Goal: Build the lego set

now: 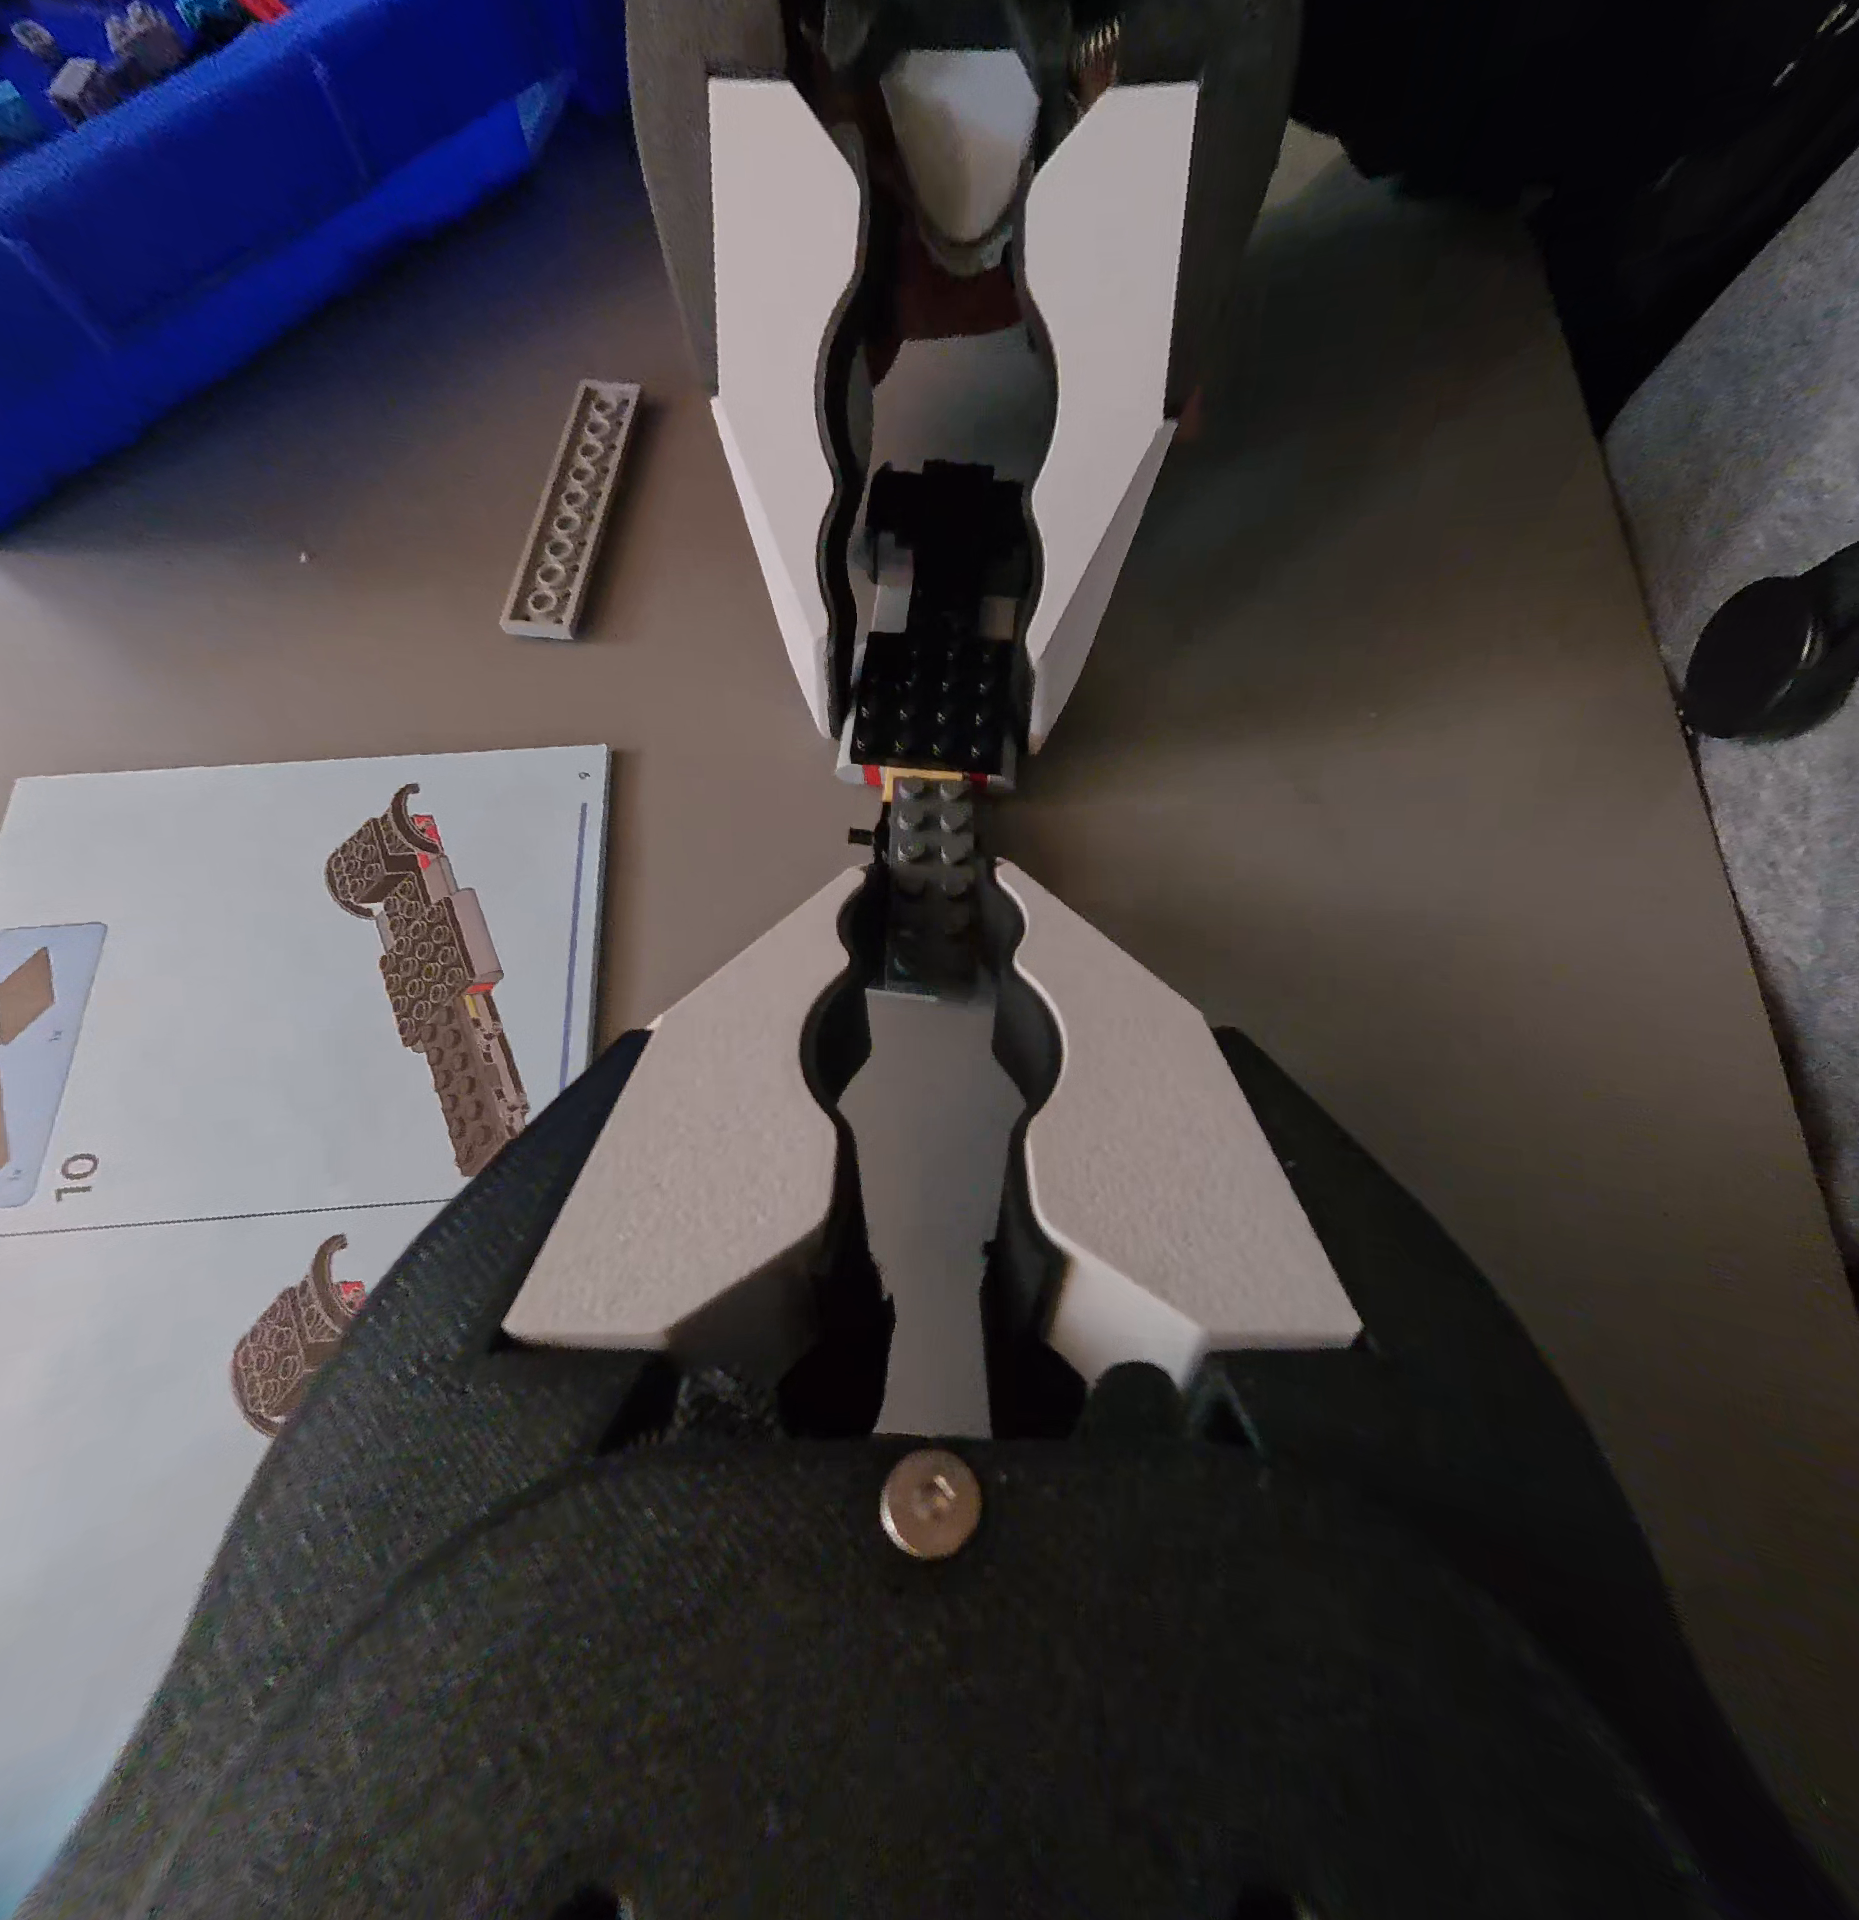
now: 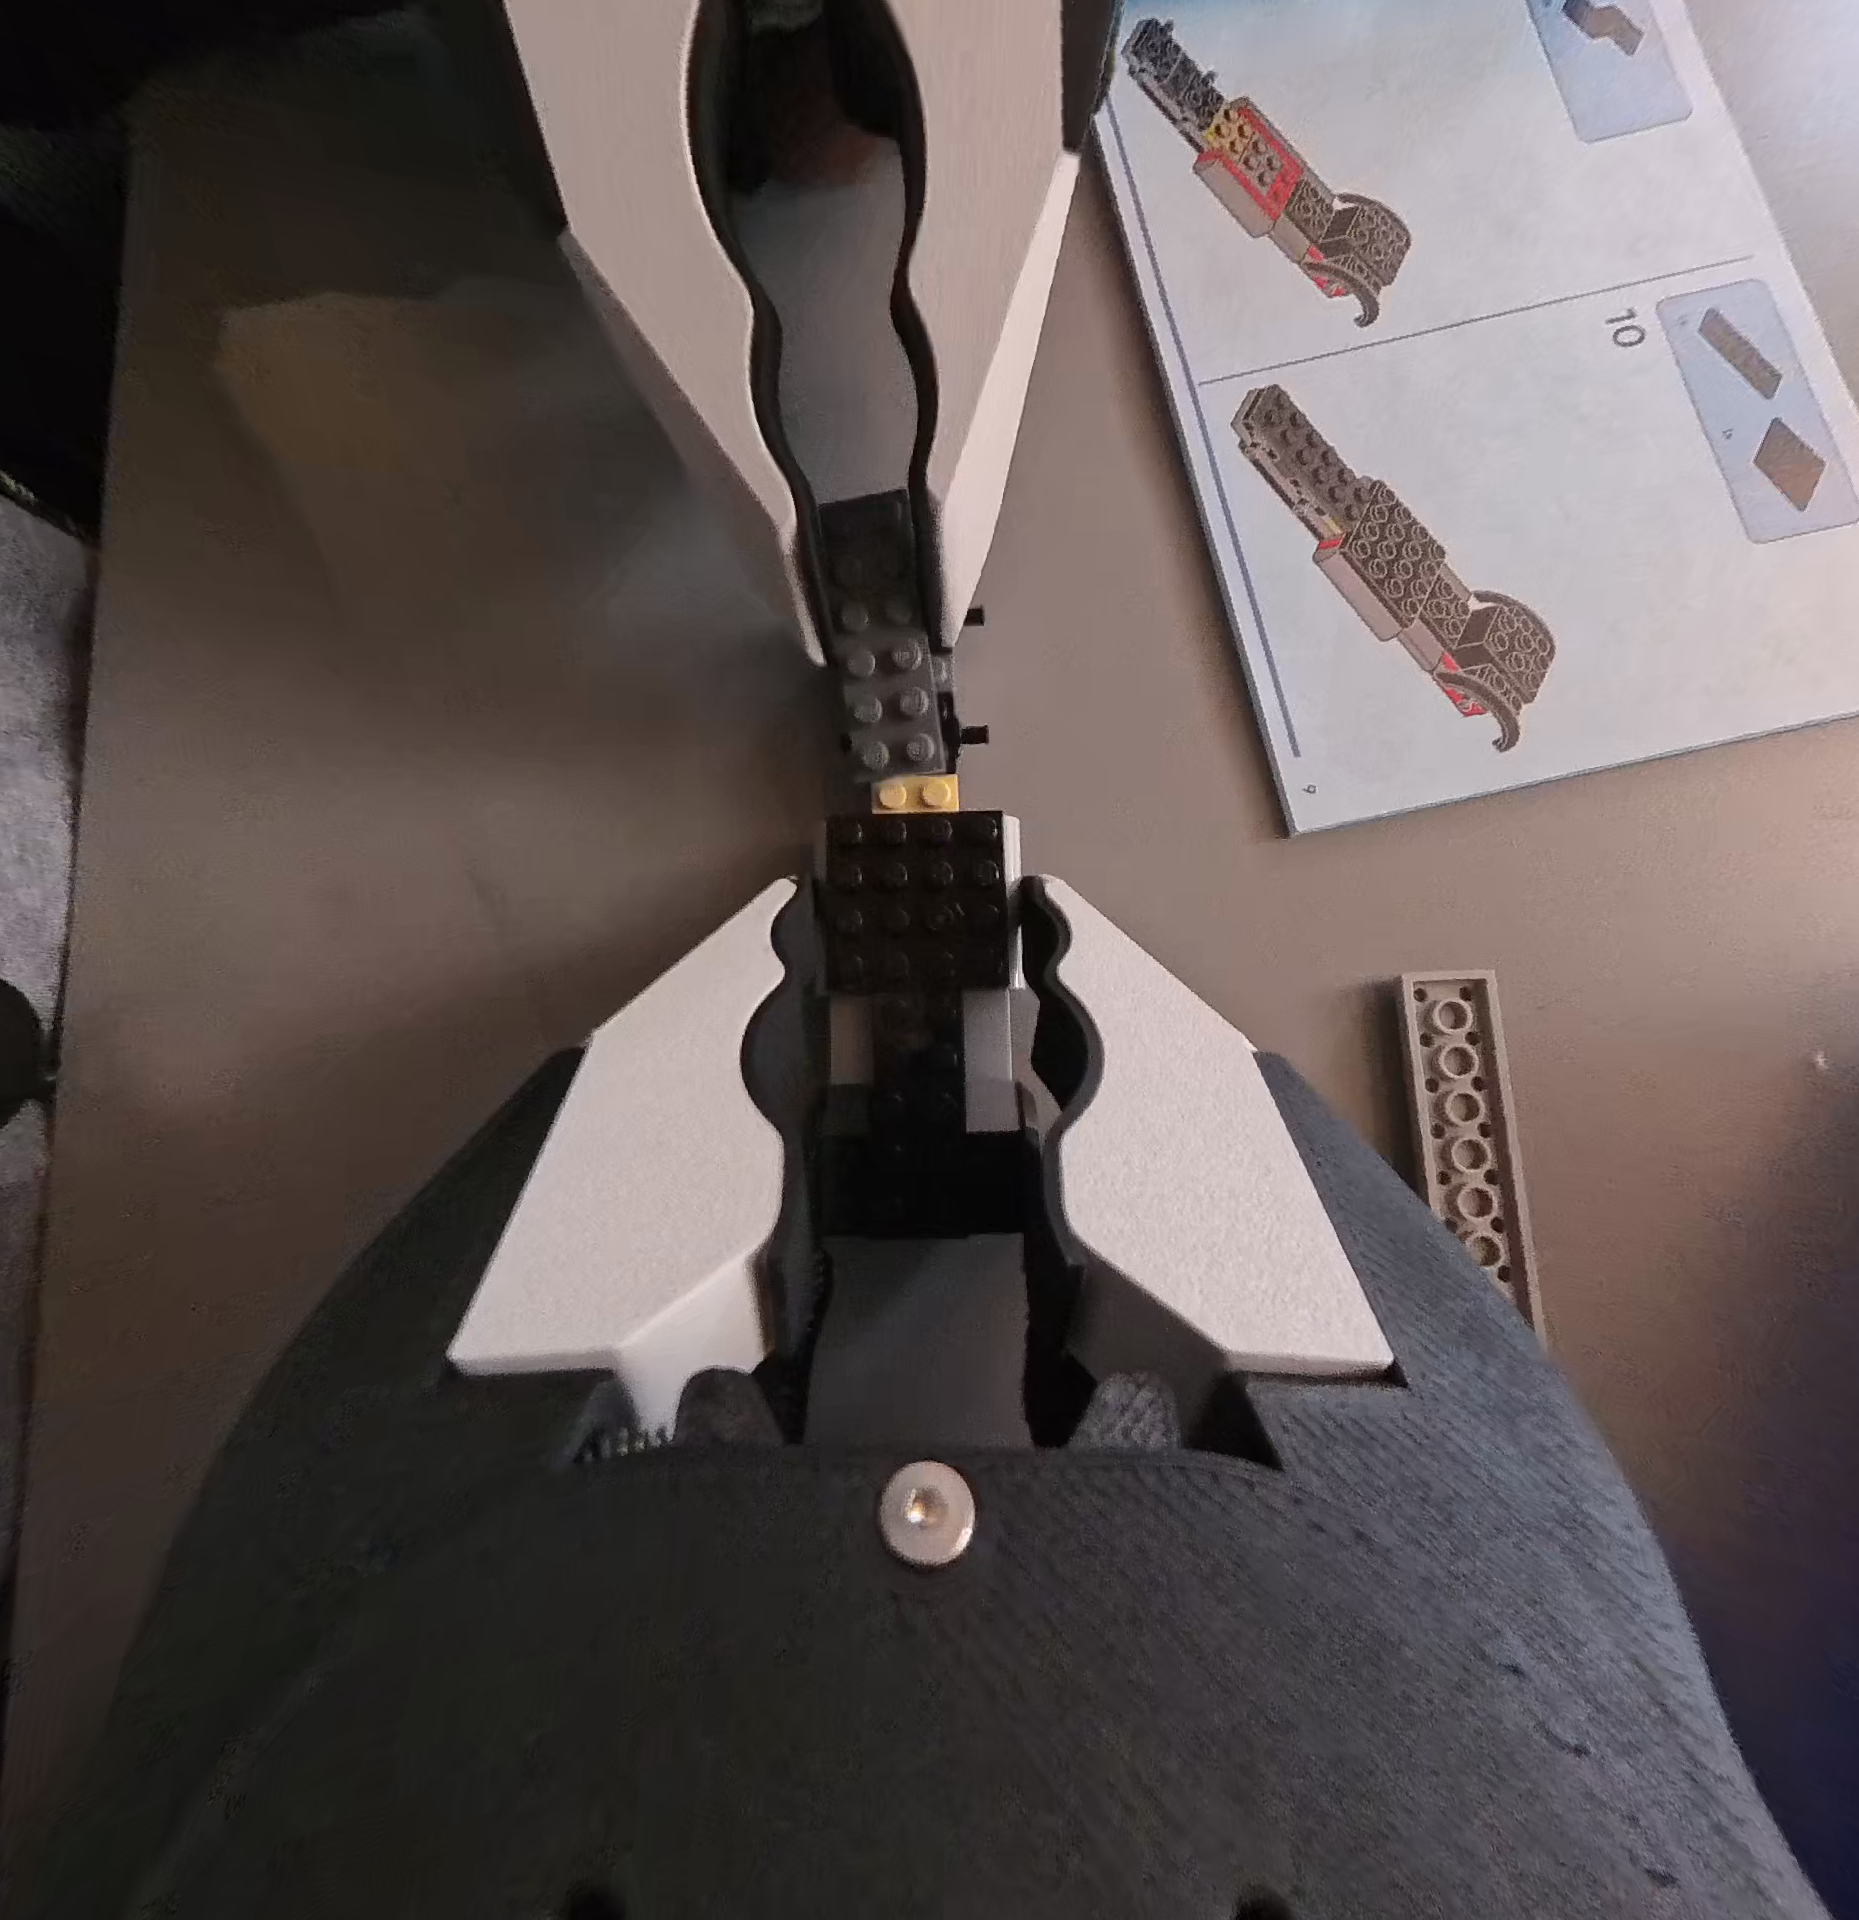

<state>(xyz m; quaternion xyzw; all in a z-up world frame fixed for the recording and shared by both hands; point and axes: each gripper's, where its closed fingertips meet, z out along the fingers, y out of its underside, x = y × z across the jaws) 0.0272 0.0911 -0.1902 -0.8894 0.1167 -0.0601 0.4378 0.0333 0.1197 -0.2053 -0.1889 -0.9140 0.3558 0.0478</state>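
A long lego assembly (image 1: pixel 930 821) is held between both grippers just above the brown table (image 1: pixel 1320 831). It has a narrow grey studded end, a small yellow piece in the middle and a wider black studded end. My left gripper (image 1: pixel 927 883) is shut on the grey end. My right gripper (image 1: pixel 933 727) faces it, tip to tip, shut on the black end. In the right wrist view, my right gripper (image 2: pixel 914 894) clamps the black plate of the assembly (image 2: pixel 894 707), and the left gripper (image 2: pixel 878 644) grips the grey end beyond it.
A long grey plate (image 1: pixel 572 509) lies upside down on the table, also in the right wrist view (image 2: pixel 1465 1132). An open instruction booklet (image 1: pixel 229 987) (image 2: pixel 1476 468) lies beside it. A blue bin (image 1: pixel 177 208) of loose bricks stands far left. A grey felt surface (image 1: pixel 1756 520) with a black round object (image 1: pixel 1766 665) borders the table's right edge.
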